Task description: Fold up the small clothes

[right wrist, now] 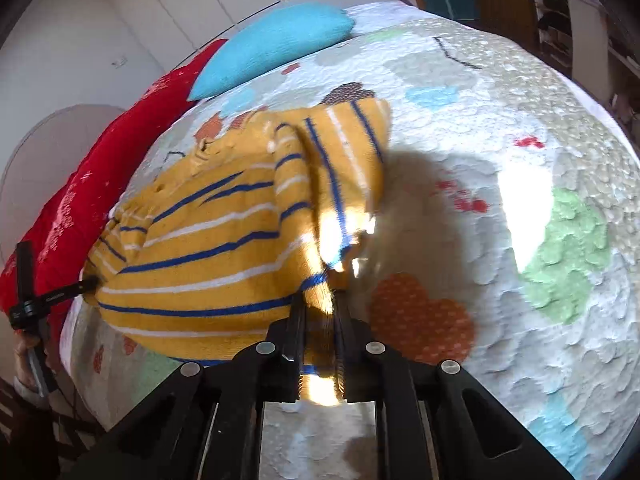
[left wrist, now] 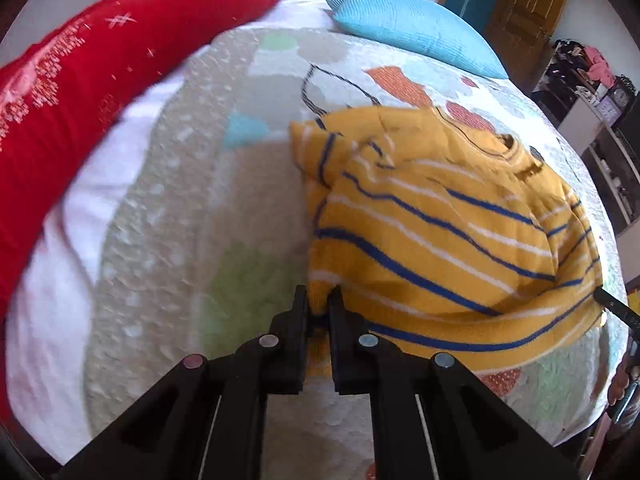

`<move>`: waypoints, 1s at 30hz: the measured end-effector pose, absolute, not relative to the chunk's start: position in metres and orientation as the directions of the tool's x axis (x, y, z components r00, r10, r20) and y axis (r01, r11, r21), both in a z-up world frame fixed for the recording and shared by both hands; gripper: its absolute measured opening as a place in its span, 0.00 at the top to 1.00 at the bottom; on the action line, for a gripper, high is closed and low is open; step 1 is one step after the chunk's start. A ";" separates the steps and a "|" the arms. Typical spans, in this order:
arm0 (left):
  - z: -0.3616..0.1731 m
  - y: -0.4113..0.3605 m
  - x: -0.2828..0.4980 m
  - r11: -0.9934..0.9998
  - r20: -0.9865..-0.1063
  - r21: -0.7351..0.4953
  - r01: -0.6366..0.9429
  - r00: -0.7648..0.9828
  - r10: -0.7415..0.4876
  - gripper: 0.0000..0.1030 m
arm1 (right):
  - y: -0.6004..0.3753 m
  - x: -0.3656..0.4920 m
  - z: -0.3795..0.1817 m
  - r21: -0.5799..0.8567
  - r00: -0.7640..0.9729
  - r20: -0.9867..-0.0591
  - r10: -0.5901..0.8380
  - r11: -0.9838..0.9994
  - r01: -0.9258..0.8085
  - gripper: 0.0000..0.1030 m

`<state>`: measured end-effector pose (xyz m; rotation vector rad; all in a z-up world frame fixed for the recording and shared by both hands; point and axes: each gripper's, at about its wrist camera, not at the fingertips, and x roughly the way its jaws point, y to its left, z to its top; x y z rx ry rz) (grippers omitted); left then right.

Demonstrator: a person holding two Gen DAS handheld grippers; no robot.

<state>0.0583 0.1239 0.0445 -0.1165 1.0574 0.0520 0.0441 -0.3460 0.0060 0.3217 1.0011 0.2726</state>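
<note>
A small yellow sweater (left wrist: 432,216) with blue and white stripes lies crumpled on the patterned quilt (left wrist: 168,208). My left gripper (left wrist: 318,300) is shut on the sweater's near left hem corner. In the right wrist view the same sweater (right wrist: 208,240) spreads to the left, and my right gripper (right wrist: 320,304) is shut on its near right hem corner, where sunlight glares on the cloth. Each gripper's tip shows in the other's view: the right one (left wrist: 612,304) at the far right, the left one (right wrist: 52,296) at the far left. One sleeve (right wrist: 352,148) lies folded over the body.
A red pillow (left wrist: 80,92) and a blue pillow (left wrist: 416,32) lie at the head of the bed. Shelves with clutter (left wrist: 600,92) and a wooden door (left wrist: 528,8) stand beyond the bed's right side. Bare quilt (right wrist: 500,208) stretches right of the sweater.
</note>
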 end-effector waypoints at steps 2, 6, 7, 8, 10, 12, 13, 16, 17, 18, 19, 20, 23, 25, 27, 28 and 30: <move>0.054 0.132 0.056 0.991 -0.863 -0.027 -0.131 0.504 0.043 0.92 | -0.355 0.044 0.002 0.386 0.503 -0.786 0.360 0.921 -0.056 0.85; 0.049 0.140 0.030 0.982 -0.837 -0.113 -0.154 0.547 -0.010 0.53 | -0.354 0.030 0.008 0.366 0.533 -0.775 0.340 0.929 -0.060 0.69; 0.046 0.140 0.024 0.980 -0.826 -0.115 -0.160 0.563 -0.004 0.44 | -0.353 0.027 0.012 0.353 0.546 -0.773 0.325 0.934 -0.056 0.67; 0.043 0.139 0.017 0.979 -0.814 -0.111 -0.168 0.581 0.008 0.42 | -0.351 0.024 0.018 0.338 0.560 -0.768 0.311 0.939 -0.058 0.67; 0.032 0.139 0.009 0.976 -0.799 -0.113 -0.187 0.601 0.023 0.35 | -0.343 0.018 0.034 0.276 0.611 -0.745 0.266 0.958 -0.081 0.67; 0.015 0.144 0.010 0.965 -0.799 -0.122 -0.234 0.599 0.044 0.31 | -0.327 0.013 0.053 0.187 0.692 -0.689 0.214 0.976 -0.115 0.53; 0.008 0.146 0.011 0.960 -0.800 -0.127 -0.251 0.597 0.050 0.26 | -0.319 0.011 0.062 0.159 0.735 -0.647 0.201 0.979 -0.128 0.33; -0.008 0.151 0.010 0.951 -0.769 -0.164 -0.261 0.638 0.043 0.18 | -0.290 0.025 0.075 0.135 0.741 -0.632 0.225 0.974 -0.180 0.26; -0.009 0.148 0.009 0.955 -0.758 -0.150 -0.255 0.650 0.054 0.17 | -0.278 0.036 0.076 0.166 0.698 -0.660 0.278 0.960 -0.225 0.33; -0.009 0.144 0.009 0.960 -0.755 -0.130 -0.250 0.652 0.068 0.15 | -0.266 0.045 0.076 0.206 0.666 -0.668 0.332 0.943 -0.263 0.54; -0.009 0.142 0.009 0.962 -0.754 -0.116 -0.246 0.653 0.077 0.13 | -0.252 0.054 0.076 0.229 0.639 -0.675 0.369 0.928 -0.294 0.66; -0.010 0.141 0.009 0.964 -0.754 -0.113 -0.242 0.653 0.075 0.12 | -0.236 0.064 0.075 0.234 0.616 -0.683 0.392 0.917 -0.324 0.67; -0.012 0.144 0.010 0.963 -0.756 -0.144 -0.227 0.654 0.040 0.08 | -0.189 0.093 0.062 0.249 0.541 -0.710 0.451 0.879 -0.406 0.69; -0.014 0.146 0.010 0.963 -0.753 -0.160 -0.219 0.658 0.024 0.06 | -0.162 0.118 0.039 0.238 0.474 -0.769 0.428 0.881 -0.410 0.69; -0.013 0.146 0.008 0.961 -0.746 -0.174 -0.213 0.666 0.012 0.06 | -0.145 0.142 0.010 0.173 0.444 -0.824 0.353 0.902 -0.397 0.69; -0.013 0.147 0.008 0.960 -0.742 -0.184 -0.211 0.671 0.005 0.06 | -0.143 0.149 0.006 0.162 0.465 -0.811 0.354 0.901 -0.403 0.69; -0.013 0.150 0.005 0.955 -0.729 -0.212 -0.207 0.685 -0.013 0.06 | -0.138 0.161 0.011 0.143 0.469 -0.822 0.324 0.914 -0.380 0.69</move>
